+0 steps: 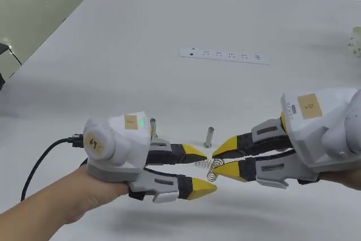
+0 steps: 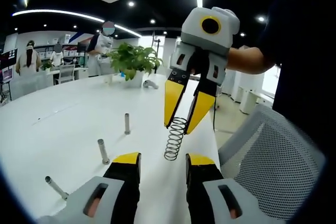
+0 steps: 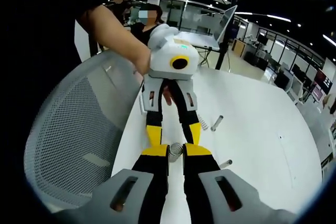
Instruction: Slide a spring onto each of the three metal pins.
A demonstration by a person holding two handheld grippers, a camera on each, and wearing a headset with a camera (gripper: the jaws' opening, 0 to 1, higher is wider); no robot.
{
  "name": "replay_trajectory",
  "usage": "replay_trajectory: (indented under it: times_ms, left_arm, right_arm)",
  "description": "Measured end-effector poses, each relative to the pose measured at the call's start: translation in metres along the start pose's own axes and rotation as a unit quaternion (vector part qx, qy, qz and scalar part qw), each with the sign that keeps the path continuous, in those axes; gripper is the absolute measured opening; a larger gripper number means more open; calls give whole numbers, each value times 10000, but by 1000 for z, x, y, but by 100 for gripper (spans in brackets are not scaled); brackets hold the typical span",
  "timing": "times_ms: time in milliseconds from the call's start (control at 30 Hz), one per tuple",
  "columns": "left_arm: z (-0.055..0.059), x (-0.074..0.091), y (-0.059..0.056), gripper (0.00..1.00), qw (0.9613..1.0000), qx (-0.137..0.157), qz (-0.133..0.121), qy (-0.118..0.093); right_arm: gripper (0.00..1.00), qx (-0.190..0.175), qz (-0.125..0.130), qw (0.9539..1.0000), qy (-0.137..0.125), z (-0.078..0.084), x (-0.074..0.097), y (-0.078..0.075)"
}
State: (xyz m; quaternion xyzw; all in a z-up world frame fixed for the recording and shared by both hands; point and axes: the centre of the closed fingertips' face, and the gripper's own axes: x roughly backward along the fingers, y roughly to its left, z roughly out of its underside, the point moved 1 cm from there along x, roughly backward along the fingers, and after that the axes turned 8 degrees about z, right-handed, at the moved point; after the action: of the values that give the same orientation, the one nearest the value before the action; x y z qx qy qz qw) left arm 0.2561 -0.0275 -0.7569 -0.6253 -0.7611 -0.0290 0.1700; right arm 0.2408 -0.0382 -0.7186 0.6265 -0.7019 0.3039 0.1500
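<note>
A white tabletop (image 1: 141,21) carries a long white power strip (image 1: 224,55), lying flat near the tabletop's middle. At the tabletop's far end stands a leafy potted plant (image 2: 134,61). A grey mesh chair (image 2: 273,161) sits against the tabletop's near edge.

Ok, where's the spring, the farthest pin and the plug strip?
spring (image 2: 176,137), left gripper view, middle coils
farthest pin (image 2: 126,123), left gripper view, mid-shaft
plug strip (image 1: 223,55), head view, top face

Three metal pins (image 2: 126,123) (image 2: 103,151) (image 2: 54,187), one spring (image 2: 174,140), two grippers (image 2: 163,159) (image 2: 180,128), one power strip (image 1: 224,55)
</note>
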Motion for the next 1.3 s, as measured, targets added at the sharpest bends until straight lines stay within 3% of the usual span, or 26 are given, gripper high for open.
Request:
replay_trajectory:
  times_ms: [300,700,900,1200,1300]
  left_arm:
    - [6,21,13,42,9994,52,-346,7]
    - [19,49,19,61,9979,125,-627,80]
    - [23,68,24,78,9955,293,-903,-2]
    - [28,75,27,98,9935,383,-1075,8]
    - [30,75,26,98,9935,383,-1067,58]
  right_arm:
    - [7,-6,101,9999,25,3,0,-5]
    - [7,-52,216,9997,57,9,3,-12]
    - [7,-73,305,9994,115,14,7,-16]
    - [7,-80,380,9991,179,19,9,-17]
    - [7,59,402,9986,326,24,10,-16]
